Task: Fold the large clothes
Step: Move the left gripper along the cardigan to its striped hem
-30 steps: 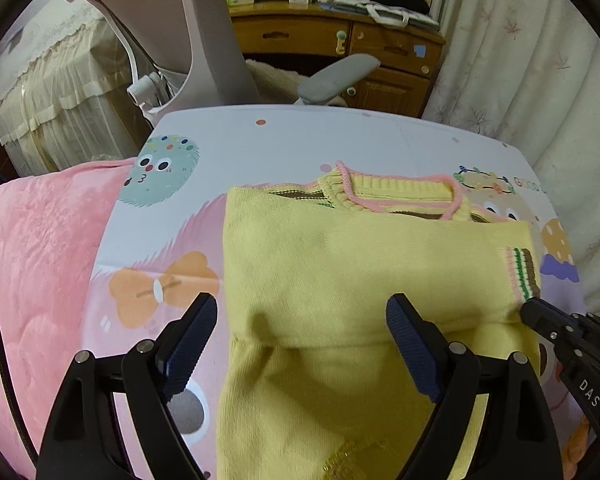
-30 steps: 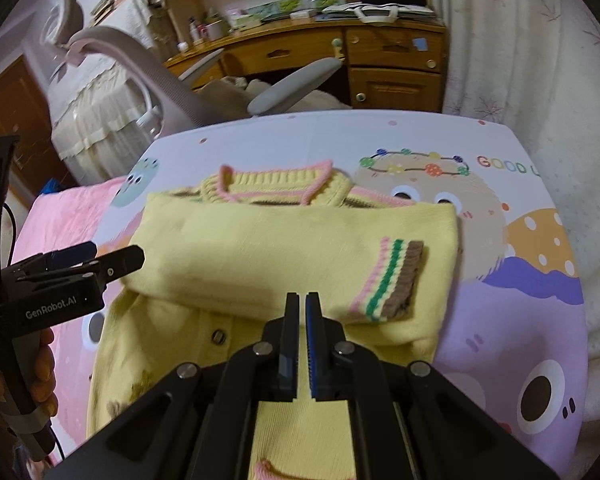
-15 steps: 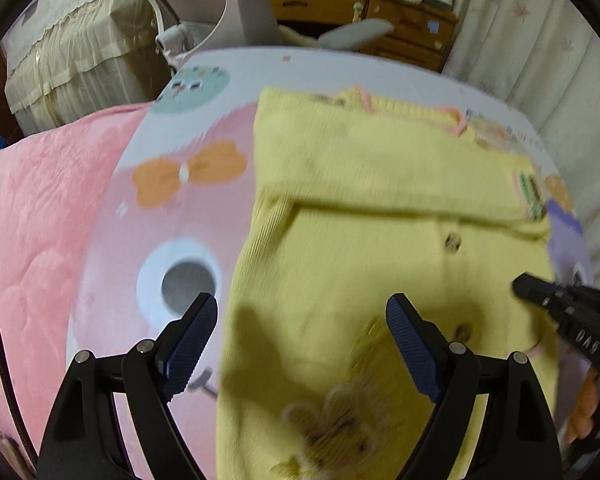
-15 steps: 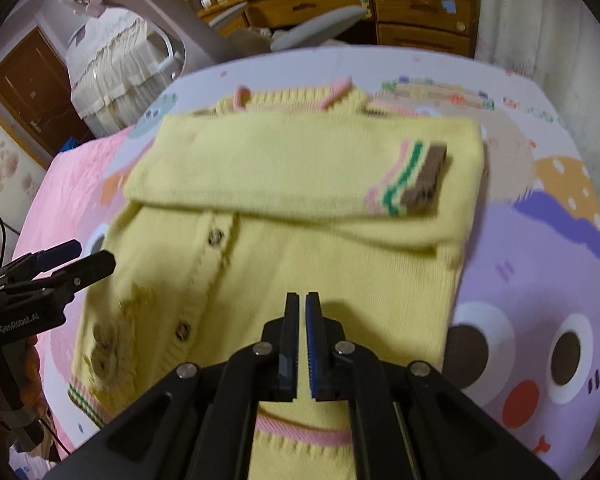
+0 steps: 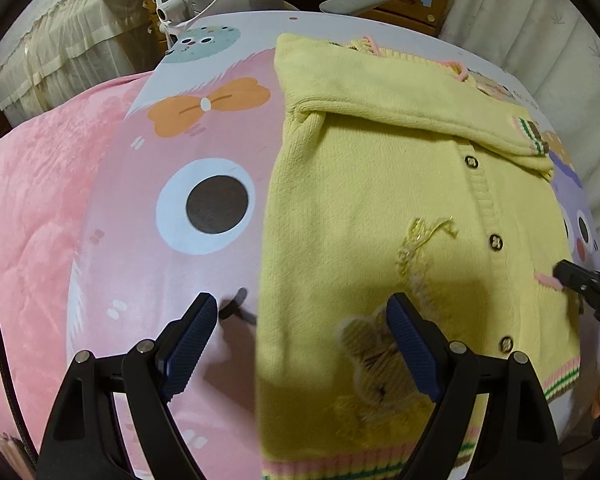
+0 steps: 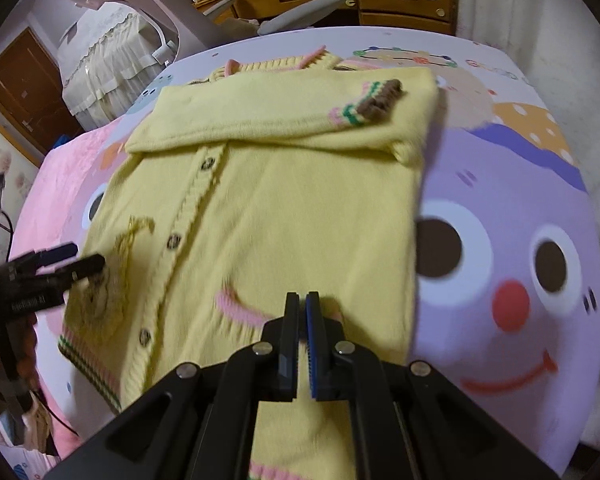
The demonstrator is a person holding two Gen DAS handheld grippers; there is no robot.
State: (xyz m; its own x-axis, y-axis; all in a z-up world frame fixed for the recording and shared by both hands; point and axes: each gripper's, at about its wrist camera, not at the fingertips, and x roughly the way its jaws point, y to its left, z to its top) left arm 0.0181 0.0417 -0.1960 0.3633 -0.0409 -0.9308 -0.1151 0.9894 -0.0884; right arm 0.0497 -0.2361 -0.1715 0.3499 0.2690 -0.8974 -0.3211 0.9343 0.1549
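- Both grippers are sliding down from the folded sleeve toward the hem end of the cardigan since a second ago, so the buttons and bear patch are showing now.
- Cartoon sheet [image 6: 500, 216] is covering the bed, with a pink blanket [image 5: 32, 208] lying along its left side.
- Yellow cardigan [image 5: 360, 200] is lying flat on that sheet, sleeve [image 6: 260, 120] folded across the chest.
- Left gripper [image 5: 300, 320] is hanging wide open over the cardigan's left edge, grabbing nothing.
- Right gripper [image 6: 302, 312] is staying clenched, nothing in it, hovering over the lower half.
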